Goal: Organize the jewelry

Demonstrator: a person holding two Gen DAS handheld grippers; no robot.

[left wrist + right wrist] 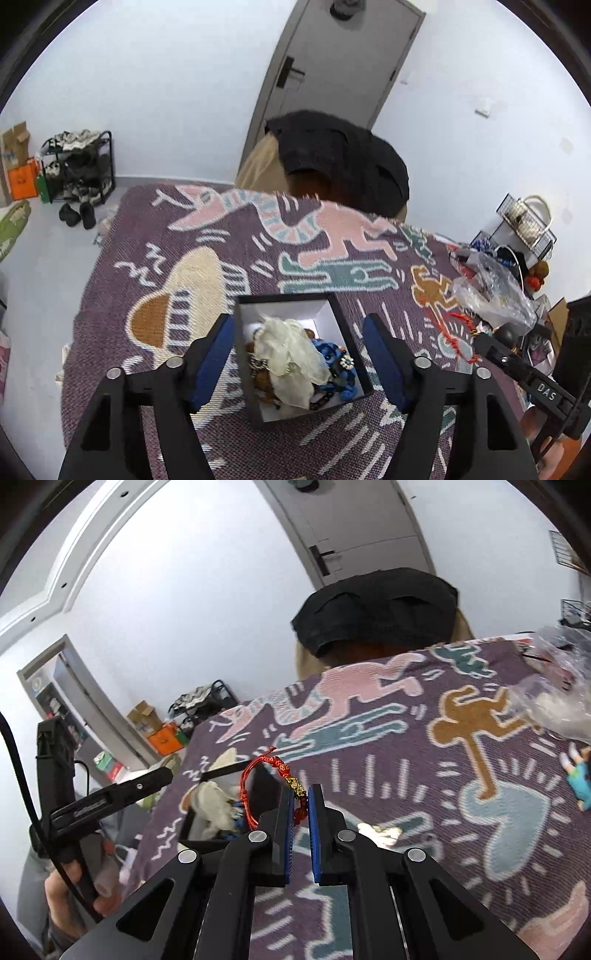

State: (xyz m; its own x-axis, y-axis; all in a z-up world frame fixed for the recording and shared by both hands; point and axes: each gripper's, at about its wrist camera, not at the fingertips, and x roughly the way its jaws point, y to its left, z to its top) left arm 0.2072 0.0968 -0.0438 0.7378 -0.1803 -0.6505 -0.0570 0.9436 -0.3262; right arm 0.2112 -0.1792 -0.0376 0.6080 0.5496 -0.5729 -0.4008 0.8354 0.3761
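Note:
A black box with a white inside (325, 310) stands on the patterned blanket. It holds a cream cloth pouch (291, 354), blue beads (332, 354) and other jewelry. My left gripper (299, 325) is open, its blue-padded fingers on either side of the box. My right gripper (301, 794) is shut on a red cord bracelet with gold beads (291, 779), held above the blanket just right of the box (195, 834). The bracelet also shows in the left wrist view (461, 332), beside the right gripper's finger.
A clear plastic bag (491, 291) and small clutter lie at the blanket's right edge. A small pale trinket (380, 832) lies on the blanket near my right gripper. A chair draped in black cloth (340, 158) stands behind the table.

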